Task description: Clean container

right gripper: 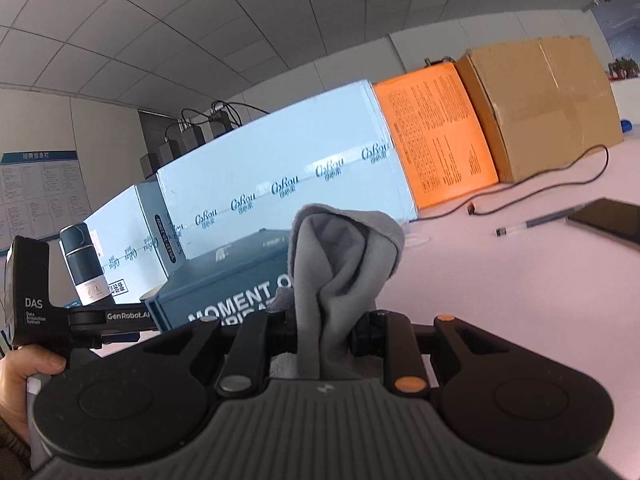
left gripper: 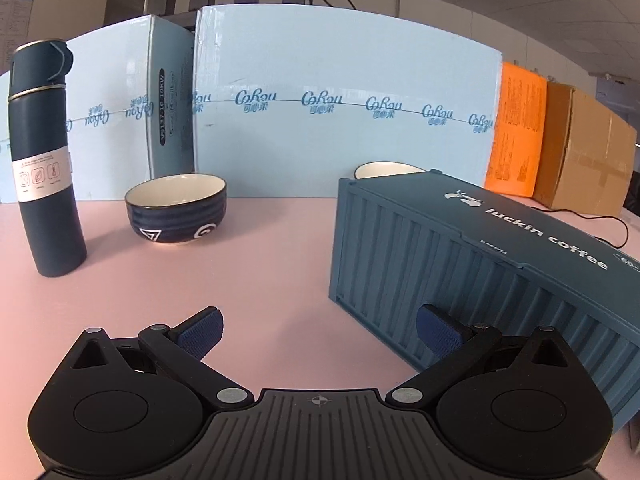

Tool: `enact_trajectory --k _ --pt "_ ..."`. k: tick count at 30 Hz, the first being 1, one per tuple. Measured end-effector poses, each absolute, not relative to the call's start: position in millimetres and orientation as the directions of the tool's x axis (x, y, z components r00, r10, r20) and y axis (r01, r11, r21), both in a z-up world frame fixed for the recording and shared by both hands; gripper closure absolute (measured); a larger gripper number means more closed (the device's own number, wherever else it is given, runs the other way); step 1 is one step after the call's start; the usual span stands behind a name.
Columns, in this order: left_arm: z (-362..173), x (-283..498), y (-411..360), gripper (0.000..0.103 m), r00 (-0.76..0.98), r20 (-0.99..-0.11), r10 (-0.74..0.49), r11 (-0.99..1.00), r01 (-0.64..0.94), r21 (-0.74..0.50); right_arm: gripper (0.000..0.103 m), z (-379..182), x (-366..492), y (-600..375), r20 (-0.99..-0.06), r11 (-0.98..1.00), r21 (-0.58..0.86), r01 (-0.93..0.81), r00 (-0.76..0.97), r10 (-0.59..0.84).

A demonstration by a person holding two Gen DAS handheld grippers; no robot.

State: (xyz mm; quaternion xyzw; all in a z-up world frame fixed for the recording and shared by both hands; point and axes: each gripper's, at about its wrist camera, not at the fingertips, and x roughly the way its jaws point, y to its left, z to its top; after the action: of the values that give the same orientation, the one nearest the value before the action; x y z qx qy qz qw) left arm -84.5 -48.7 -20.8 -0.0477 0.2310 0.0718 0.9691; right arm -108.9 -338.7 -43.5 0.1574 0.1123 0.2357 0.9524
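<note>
Container (left gripper: 460,264), a blue box moulded like a ribbed shipping crate with white coffee-shop lettering on its lid, is sitting on the pink surface (left gripper: 248,272). It is lying just beside the left claw (left gripper: 318,330), whose right pad (left gripper: 438,334) is hovering in front of its ribbed side wall; whether the pad is touching the wall I cannot tell. The left claw is standing spread wide with nothing between its pads. A dark striped bowl (left gripper: 176,210) is resting well to the left of the container, and a tall dark flask (left gripper: 42,160) is standing farther left still. Another bowl's rim (left gripper: 384,169) is peeking out behind the container.

The right claw (right gripper: 326,332) is clamping a grey cloth (right gripper: 344,264), which is bunching up soft and limp above the fingers, with the container showing behind it on the left.

Judging by its look, the container is likely hard plastic: stiff, fairly light, probably hollow, and liable to slide on the smooth surface when rubbed. The ribs should be giving the pads some purchase. Bracing it across a short end or pinching a side wall near the lid edge seems the sensible hold, while the cloth is working over the lid and walls.
</note>
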Motion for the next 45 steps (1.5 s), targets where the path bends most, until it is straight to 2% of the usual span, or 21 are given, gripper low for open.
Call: enact_trajectory --k 3,8,13,17,24,27,31,38,42,45 --pt "-20.9 -93.7 -40.8 0.0 0.907 -0.416 0.071 0.983 -0.133 -0.123 0.079 -49.3 -118.4 -339.9 -0.131 0.83 0.389 -0.4 0.868 0.479" --pt "-13.5 -115.4 -28.6 0.0 0.962 -0.264 -0.075 0.97 0.009 -0.243 0.079 -46.0 -124.7 -340.5 -0.051 0.79 0.459 -0.406 0.876 0.479" --pt "4.3 -124.4 -34.1 0.0 0.982 -0.151 -0.116 0.962 0.074 -0.263 0.079 -41.8 -129.9 -335.9 0.002 0.791 0.45 -0.415 0.886 0.464" --pt "12.1 -105.5 -56.4 0.0 0.984 -0.165 -0.074 0.99 0.053 -0.127 0.079 -40.0 -133.6 -326.1 0.006 0.821 0.375 -0.43 0.887 0.461" --pt "16.1 -64.0 -66.1 0.0 0.96 -0.256 -0.11 0.988 0.079 -0.129 0.079 -41.7 -127.9 -315.9 -0.126 0.854 0.339 -0.394 0.881 0.456" --pt "11.8 -47.7 -69.5 0.0 0.95 -0.292 -0.107 0.992 0.081 -0.102 0.079 -45.1 -129.6 -313.3 -0.153 0.857 0.318 -0.406 0.87 0.469" --pt "0.4 -45.6 -66.3 0.0 0.956 -0.263 -0.132 0.985 0.096 -0.146 0.079 -41.7 -136.8 -309.6 -0.131 0.843 0.311 -0.439 0.859 0.495" --pt "-7.4 -53.8 -63.5 0.0 0.968 -0.208 -0.144 0.984 0.118 -0.134 0.079 -24.1 -145.4 -311.4 -0.047 0.813 0.338 -0.474 0.854 0.518" --pt "-9.0 -54.6 -58.2 0.0 0.966 -0.201 -0.162 0.978 0.13 -0.162 0.079 -29.9 -145.2 -302.9 -0.094 0.846 0.304 -0.437 0.871 0.483" --pt "-10.1 -53.5 -51.9 0.0 0.961 -0.206 -0.183 0.97 0.142 -0.197 0.079 -39.6 -144.9 -296.7 -0.169 0.873 0.267 -0.408 0.872 0.459"
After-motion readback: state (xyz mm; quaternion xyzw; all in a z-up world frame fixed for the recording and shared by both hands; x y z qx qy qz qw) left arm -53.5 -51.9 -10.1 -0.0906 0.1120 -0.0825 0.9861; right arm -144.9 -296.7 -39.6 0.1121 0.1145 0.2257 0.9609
